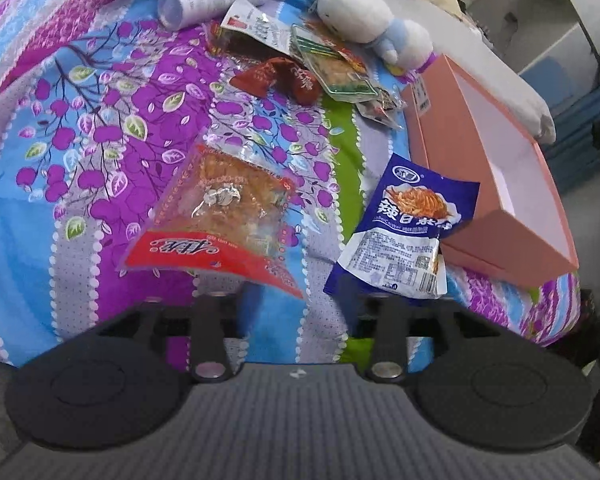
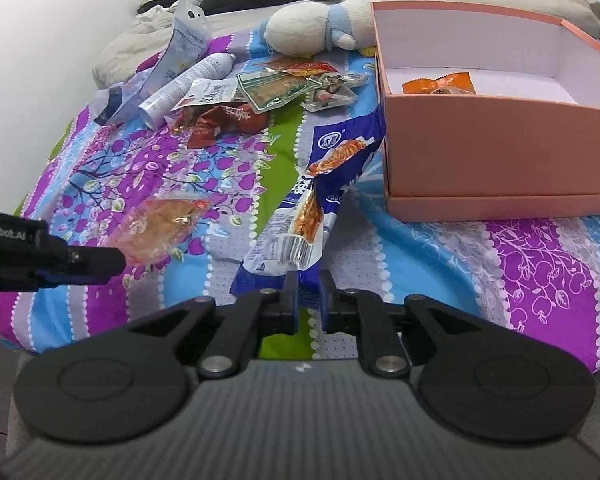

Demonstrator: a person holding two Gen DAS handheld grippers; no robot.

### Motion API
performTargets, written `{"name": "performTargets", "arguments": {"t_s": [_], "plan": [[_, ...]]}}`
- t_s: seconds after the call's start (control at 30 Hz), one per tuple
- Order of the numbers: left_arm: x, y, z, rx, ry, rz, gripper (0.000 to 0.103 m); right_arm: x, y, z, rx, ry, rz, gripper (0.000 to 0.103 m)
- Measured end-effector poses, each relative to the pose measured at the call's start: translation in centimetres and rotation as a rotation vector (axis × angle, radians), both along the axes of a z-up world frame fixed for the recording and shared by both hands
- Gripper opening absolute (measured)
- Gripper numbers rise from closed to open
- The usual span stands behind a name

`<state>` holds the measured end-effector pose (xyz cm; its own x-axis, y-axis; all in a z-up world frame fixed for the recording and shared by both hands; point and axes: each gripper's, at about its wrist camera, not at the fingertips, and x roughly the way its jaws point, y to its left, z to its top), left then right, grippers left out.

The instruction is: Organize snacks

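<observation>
right gripper (image 2: 307,300) clamped on blue snack packet (image 2: 300,216) bottom edge, packet just beside pink box (image 2: 500,152). left gripper (image 1: 296,300) wide, empty, red-clear packet (image 1: 220,216) on bedspread ahead. lift blue clear of box wall, release inside.

A broad stretch of the purple, blue and green floral bedspread (image 2: 500,248) lies bare in front of the open salmon-pink cardboard box (image 2: 496,152), leaving room to approach its near wall. The box's interior is nearly all free, with one small orange wrapped snack (image 2: 440,85) at the back. Farther off, a heap of foil snack packets (image 2: 268,92), a white spray bottle (image 2: 188,84) and a white-and-blue plush toy (image 2: 308,30) crowd the cloth.
</observation>
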<state>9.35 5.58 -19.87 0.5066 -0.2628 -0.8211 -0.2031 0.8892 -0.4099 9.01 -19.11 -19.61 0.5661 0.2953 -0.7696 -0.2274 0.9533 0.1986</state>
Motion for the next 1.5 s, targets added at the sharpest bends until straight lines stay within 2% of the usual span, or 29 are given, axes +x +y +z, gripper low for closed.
{"name": "performTargets", "arguments": {"t_s": [0.03,0.1,0.2,0.3,0.37,0.4,0.43,0.47,0.63,0.9,1.13,1.4,1.5], "plan": [[-0.1,-0.2,0.1,0.013,0.003,-0.005,0.069,-0.1,0.0,0.0,0.001,0.001,-0.001,0.015],[0.0,-0.3,0.1,0.025,0.028,-0.009,0.077,-0.1,-0.1,-0.3,-0.001,0.007,-0.009,0.015],[0.1,-0.2,0.0,0.019,0.058,-0.017,0.085,0.1,-0.3,-0.6,-0.002,0.013,-0.029,0.019],[0.2,-0.3,0.0,0.032,0.074,-0.034,0.086,0.4,-0.9,-1.0,0.016,0.039,-0.07,0.036],[0.2,-0.5,0.1,0.049,0.072,-0.044,0.088,0.3,-1.2,-1.3,0.035,0.043,-0.084,0.061],[0.3,-0.5,0.2,0.058,0.071,-0.047,0.089,0.3,-1.3,-1.4,0.042,0.042,-0.087,0.067],[0.3,-0.6,0.2,0.064,0.069,-0.048,0.089,0.2,-1.3,-1.5,0.046,0.043,-0.088,0.077],[0.3,-0.6,0.2,0.069,0.071,-0.05,0.089,0.2,-1.3,-1.5,0.047,0.044,-0.089,0.084],[0.6,-0.9,-0.3,0.125,0.088,-0.074,0.095,0.3,-0.7,-1.7,0.066,0.042,-0.063,0.084],[1.0,-0.1,0.0,0.164,0.057,-0.093,0.096,0.4,-0.3,-1.1,0.079,-0.042,-0.065,0.084],[2.1,0.3,-0.5,0.197,0.038,-0.096,0.096,0.6,0.7,-1.1,0.035,-0.106,-0.045,0.084],[3.8,0.9,-1.4,0.221,0.032,-0.103,0.096,1.9,1.5,-2.0,-0.004,-0.094,-0.031,0.084],[4.6,0.8,-1.8,0.266,0.031,-0.108,0.096,2.4,1.8,-2.4,-0.017,-0.09,-0.032,0.084]]}}
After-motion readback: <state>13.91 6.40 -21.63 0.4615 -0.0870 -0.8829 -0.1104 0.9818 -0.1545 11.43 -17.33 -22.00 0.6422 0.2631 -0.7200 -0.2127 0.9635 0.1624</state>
